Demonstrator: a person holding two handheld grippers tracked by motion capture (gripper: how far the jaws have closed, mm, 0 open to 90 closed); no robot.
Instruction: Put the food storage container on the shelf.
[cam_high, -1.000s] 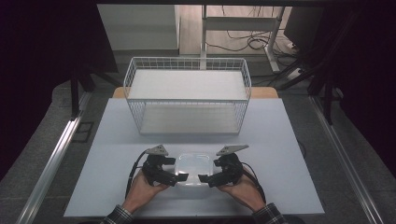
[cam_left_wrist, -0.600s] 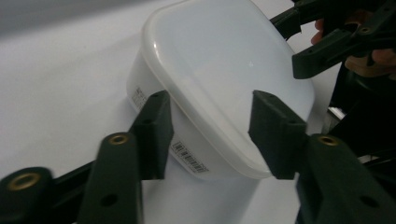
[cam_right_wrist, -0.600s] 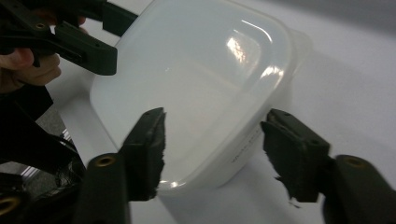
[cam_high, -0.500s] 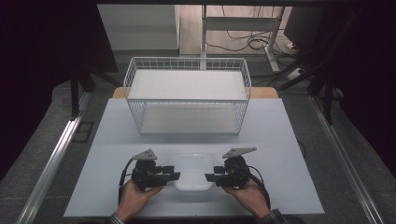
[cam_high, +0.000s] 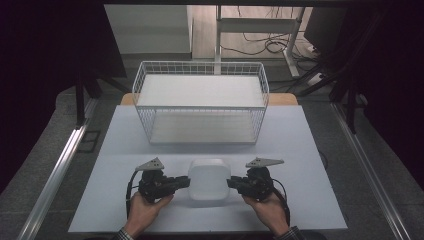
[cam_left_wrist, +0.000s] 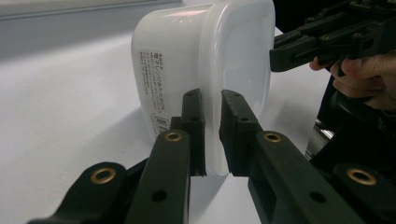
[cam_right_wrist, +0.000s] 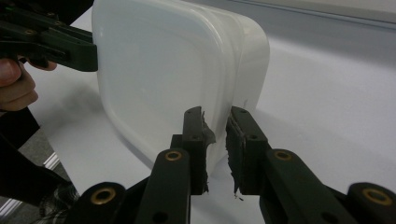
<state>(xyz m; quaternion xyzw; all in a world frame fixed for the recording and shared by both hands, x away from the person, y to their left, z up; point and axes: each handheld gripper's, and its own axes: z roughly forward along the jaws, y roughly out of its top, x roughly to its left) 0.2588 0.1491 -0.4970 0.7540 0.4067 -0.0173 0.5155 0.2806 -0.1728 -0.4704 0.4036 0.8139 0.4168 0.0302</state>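
Pinching the white lidded container (cam_high: 209, 180) from opposite sides: left gripper (cam_high: 186, 182) and right gripper (cam_high: 231, 183), jaws just closed onto its rim, above the surface (cam_high: 310, 150); wire basket (cam_high: 201, 102) beyond.

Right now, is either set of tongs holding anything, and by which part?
Both hold the white plastic container. The left tongs clamp its lid rim on one side, and the right tongs clamp the rim on the opposite side. Both have just been closing onto it.
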